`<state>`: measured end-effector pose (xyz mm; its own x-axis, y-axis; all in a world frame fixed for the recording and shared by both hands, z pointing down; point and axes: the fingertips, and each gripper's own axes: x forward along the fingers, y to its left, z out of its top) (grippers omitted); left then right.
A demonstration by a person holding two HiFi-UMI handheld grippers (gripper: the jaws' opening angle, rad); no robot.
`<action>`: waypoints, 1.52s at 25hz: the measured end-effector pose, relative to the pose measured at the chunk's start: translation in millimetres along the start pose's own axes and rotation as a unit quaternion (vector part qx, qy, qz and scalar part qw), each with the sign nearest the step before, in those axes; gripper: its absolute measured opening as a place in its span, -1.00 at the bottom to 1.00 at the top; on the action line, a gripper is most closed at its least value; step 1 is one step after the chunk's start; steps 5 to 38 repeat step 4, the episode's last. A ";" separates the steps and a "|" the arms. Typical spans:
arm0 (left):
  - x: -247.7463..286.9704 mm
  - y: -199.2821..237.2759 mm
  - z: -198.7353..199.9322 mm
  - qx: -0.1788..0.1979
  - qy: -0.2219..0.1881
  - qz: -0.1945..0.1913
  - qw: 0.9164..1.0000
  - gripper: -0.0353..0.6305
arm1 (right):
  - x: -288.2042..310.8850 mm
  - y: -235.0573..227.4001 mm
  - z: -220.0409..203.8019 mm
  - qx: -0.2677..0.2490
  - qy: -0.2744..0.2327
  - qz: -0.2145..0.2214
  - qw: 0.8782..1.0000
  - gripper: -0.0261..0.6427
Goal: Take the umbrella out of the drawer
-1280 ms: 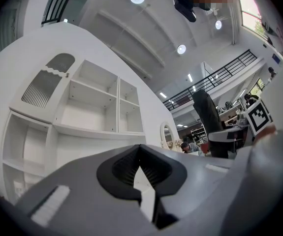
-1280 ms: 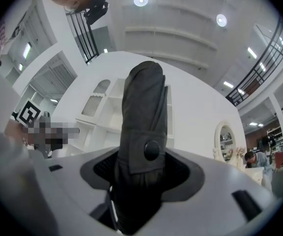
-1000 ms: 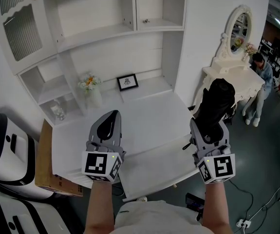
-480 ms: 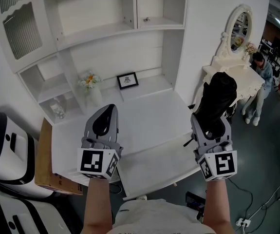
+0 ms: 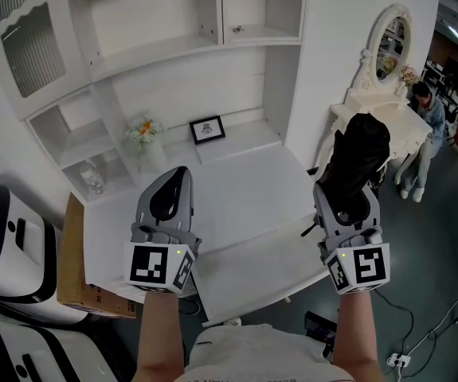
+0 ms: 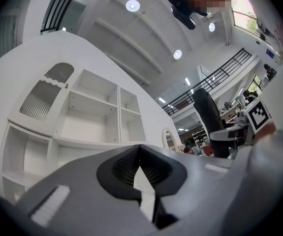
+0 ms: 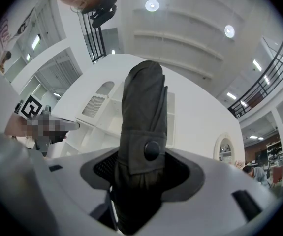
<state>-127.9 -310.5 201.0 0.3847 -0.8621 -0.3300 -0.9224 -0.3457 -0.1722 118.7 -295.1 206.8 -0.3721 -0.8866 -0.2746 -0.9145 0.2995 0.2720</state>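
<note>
The right gripper (image 5: 346, 207) clamps the folded umbrella (image 5: 362, 156) near its lower end, so it stands clear of the desk (image 5: 236, 189) at 3 o'clock, jutting toward 12 from the jaws. The left gripper (image 5: 173, 185), at 8 o'clock, is closed and empty. The panel below is possibly the drawer (image 5: 252, 269).

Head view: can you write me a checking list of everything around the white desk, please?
Surface: white desk, mostly bare.
Job's things: black umbrella held up above the pulled-out drawer.
Clutter: flower vase, picture frame, glass jar, cardboard box.
Tongs: left tongs shut, empty; right tongs shut on the umbrella.
Cables: a cable on the floor, right.
Surroundings: white shelves, mirror table, seated person.
</note>
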 end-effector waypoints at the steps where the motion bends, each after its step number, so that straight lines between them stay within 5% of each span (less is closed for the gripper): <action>1: 0.2 0.4 0.2 0.000 -0.001 0.000 1.000 -0.86 | 0.4 0.2 -0.3 -0.001 0.001 0.000 1.000 -0.17; 38: 0.6 0.8 0.7 -0.001 -0.003 0.001 1.000 -0.86 | 0.8 0.4 -1.6 -0.004 0.004 -0.001 1.000 -0.17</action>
